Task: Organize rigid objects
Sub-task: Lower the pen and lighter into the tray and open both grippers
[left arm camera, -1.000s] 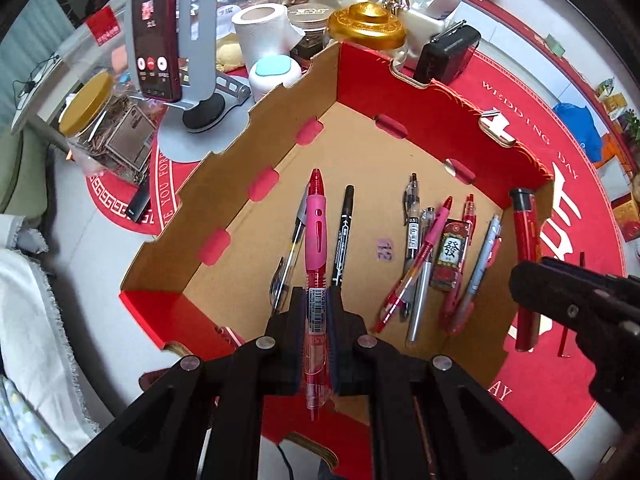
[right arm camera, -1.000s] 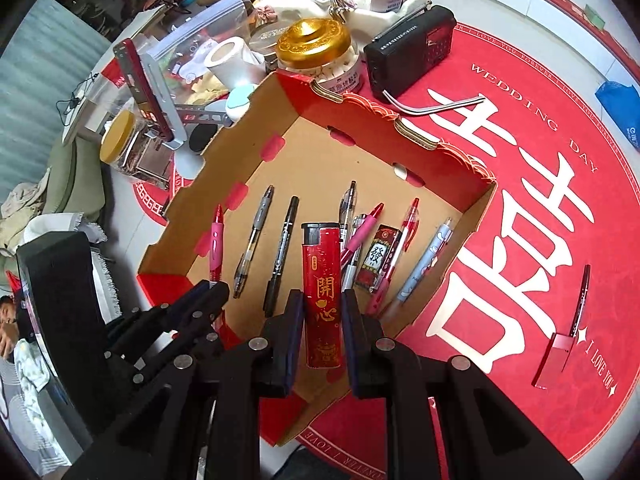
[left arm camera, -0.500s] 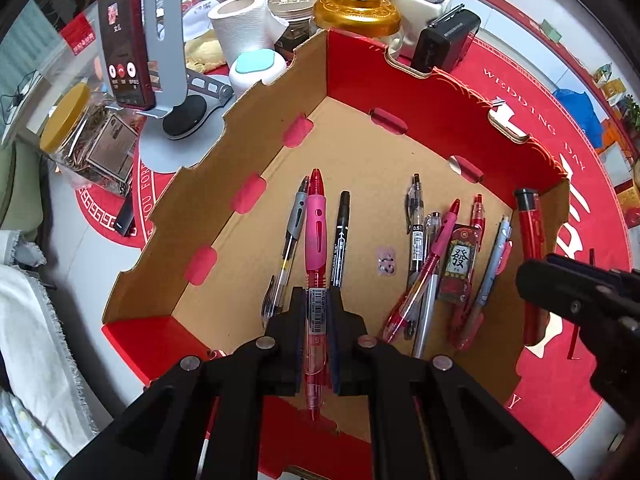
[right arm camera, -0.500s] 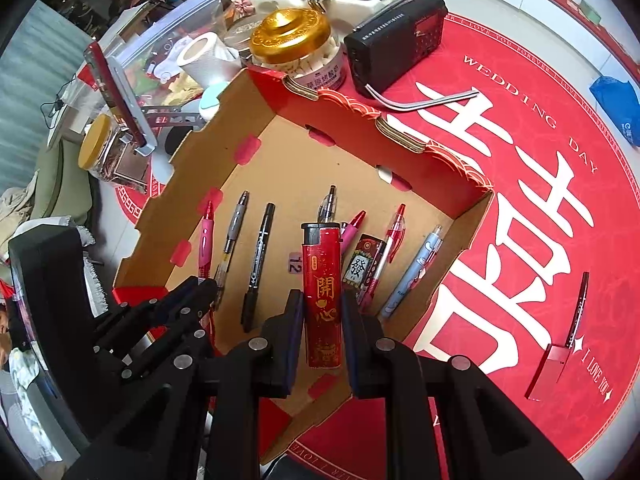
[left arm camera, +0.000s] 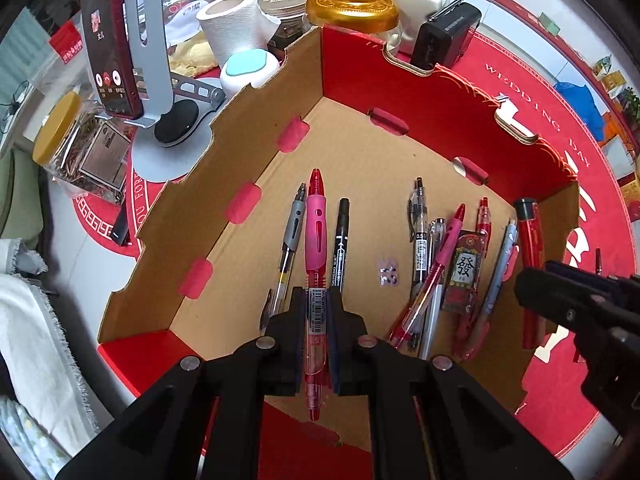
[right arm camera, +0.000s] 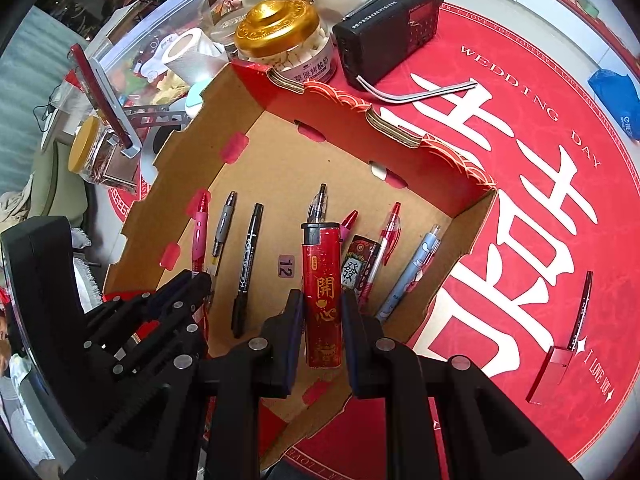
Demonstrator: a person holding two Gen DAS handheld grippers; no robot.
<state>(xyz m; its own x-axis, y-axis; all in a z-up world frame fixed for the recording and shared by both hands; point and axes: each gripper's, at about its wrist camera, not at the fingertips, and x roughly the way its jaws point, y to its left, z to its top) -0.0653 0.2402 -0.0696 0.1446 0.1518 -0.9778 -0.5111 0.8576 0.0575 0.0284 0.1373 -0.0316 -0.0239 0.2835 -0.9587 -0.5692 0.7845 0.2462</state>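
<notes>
My left gripper (left arm camera: 316,320) is shut on a pink-and-red pen (left arm camera: 315,240), held over the left part of an open red cardboard box (left arm camera: 440,120). My right gripper (right arm camera: 322,312) is shut on a red lighter (right arm camera: 322,284) with gold characters, held over the box's (right arm camera: 336,96) middle. Inside lie a grey pen (left arm camera: 294,228), a black marker (left arm camera: 341,240), and a cluster of several pens with a small lighter (left arm camera: 464,268) at the right. The right gripper and its lighter (left arm camera: 530,248) show at the right edge of the left wrist view.
Behind the box stand a gold-lidded jar (right arm camera: 280,36), a black radio (right arm camera: 388,28), a paper roll (left arm camera: 232,28), a phone on a stand (left arm camera: 112,40) and a yellow-lidded jar (left arm camera: 72,144). A thin pen and a red case (right arm camera: 552,372) lie on the red mat at right.
Both grippers have moved forward and lower over the box, each still holding its object. The box contents look closer; nothing was let go.
</notes>
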